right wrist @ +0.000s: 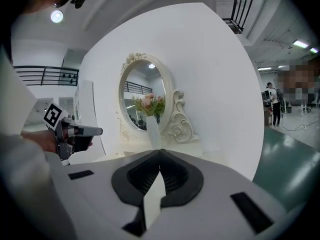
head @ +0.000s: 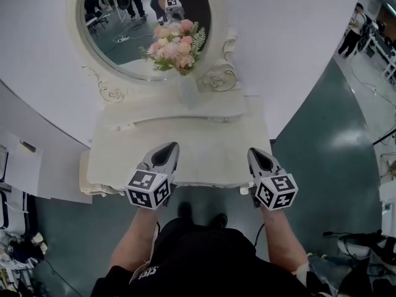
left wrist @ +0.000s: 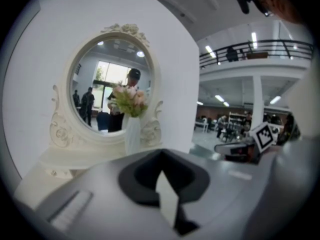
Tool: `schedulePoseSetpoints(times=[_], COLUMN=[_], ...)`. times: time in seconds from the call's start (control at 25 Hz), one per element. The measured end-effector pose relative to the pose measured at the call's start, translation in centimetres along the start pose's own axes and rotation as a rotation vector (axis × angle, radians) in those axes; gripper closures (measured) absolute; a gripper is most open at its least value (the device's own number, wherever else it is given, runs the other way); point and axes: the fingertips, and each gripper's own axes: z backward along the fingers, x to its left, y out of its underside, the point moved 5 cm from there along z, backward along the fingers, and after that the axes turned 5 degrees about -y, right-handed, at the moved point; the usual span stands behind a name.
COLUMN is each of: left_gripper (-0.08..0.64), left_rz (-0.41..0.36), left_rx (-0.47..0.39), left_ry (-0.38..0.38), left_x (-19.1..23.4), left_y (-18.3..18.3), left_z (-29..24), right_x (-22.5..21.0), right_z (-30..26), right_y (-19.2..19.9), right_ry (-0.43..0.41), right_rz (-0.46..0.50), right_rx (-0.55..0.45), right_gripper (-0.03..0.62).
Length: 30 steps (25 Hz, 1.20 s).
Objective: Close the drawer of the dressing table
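Scene: a cream dressing table (head: 207, 156) stands against a curved white wall (head: 297, 48), at 12 o'clock from the person working it.
Mirror: an oval mirror (head: 124, 36) in a carved frame rises at the back of the table and reflects the hall behind.
Flowers: a slim white vase (head: 187, 90) of pink flowers (head: 175, 45) stands upright in front of the glass, on the raised step.
Drawer: the drawer tier (head: 154, 122) runs beneath the mirror, with small knobs (head: 117, 127) at 9 and 3 o'clock of the vase. From overhead its front reads as one even line; how far in it sits cannot be told.
Left gripper: the left gripper (head: 168, 148) is held over the table's front edge, at 7 o'clock of the vase. Its jaws are clenched tip to tip with nothing between them, and it is apart from the drawer tier.
Right gripper: the right gripper (head: 258, 153) hangs at 5 o'clock of the vase, level with its partner. Its jaws are pressed together and empty, clear of the table top.
Markers: a marker cube (head: 148, 189) sits at the rear of each tool, above the person's bare forearms (head: 133, 240).
Surroundings: a teal floor (head: 322, 141) spreads at 3 o'clock, with bystanders (head: 354, 33) far off at 2 o'clock.
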Motion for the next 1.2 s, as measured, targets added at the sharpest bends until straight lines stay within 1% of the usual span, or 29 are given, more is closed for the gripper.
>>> schedulePoseSetpoints(times=[0.2, 0.28, 0.44, 0.56, 0.68, 0.76, 0.84, 0.96, 1.12, 1.2], left_gripper=[0.552, 0.552, 0.552, 0.552, 0.552, 0.552, 0.552, 0.552, 0.552, 0.552], left_rz=[-0.006, -0.012, -0.058, -0.054, -0.054, -0.05, -0.04, -0.028, -0.04, -0.04], left_rx=[-0.054, -0.059, -0.077, -0.075, -0.069, -0.08, -0.094, -0.114, -0.13, -0.128], left_ry=[0.002, 0.011, 0.009, 0.019, 0.064, 0.089, 0.098, 0.112, 0.099, 0.081], left_x=[1.1, 1.7, 3.6, 5.4, 5.5, 5.4, 5.4, 5.1, 5.5, 6.2], left_y=[-1.4, -1.4, -1.6, -1.6, -1.4, -1.8, -2.4, -3.1, -3.4, -3.3], left_z=[0.3, 0.7, 2.0, 2.2, 1.6, 0.8, 0.2, -0.1, -0.2, -0.2], right_x=[1.0, 1.6, 3.2, 4.7, 5.6, 6.0, 6.8, 8.4, 8.8, 8.7], right_z=[0.2, 0.2, -0.8, -2.0, -2.6, -3.0, -3.5, -4.2, -4.7, -4.7], right_y=[-1.9, -2.6, -4.1, -4.9, -5.5, -5.9, -6.0, -5.8, -6.2, -7.0], right_ry=[-0.015, -0.016, -0.028, -0.045, -0.031, -0.025, -0.036, -0.063, -0.106, -0.104], right_rz=[0.04, 0.061, 0.092, 0.106, 0.092, 0.06, 0.035, 0.042, 0.015, 0.036], right_rx=[-0.01, -0.01, -0.008, -0.024, -0.05, -0.078, -0.108, -0.115, -0.123, -0.13], right_gripper=[0.597, 0.597, 0.597, 0.597, 0.597, 0.597, 0.597, 0.597, 0.598, 0.598])
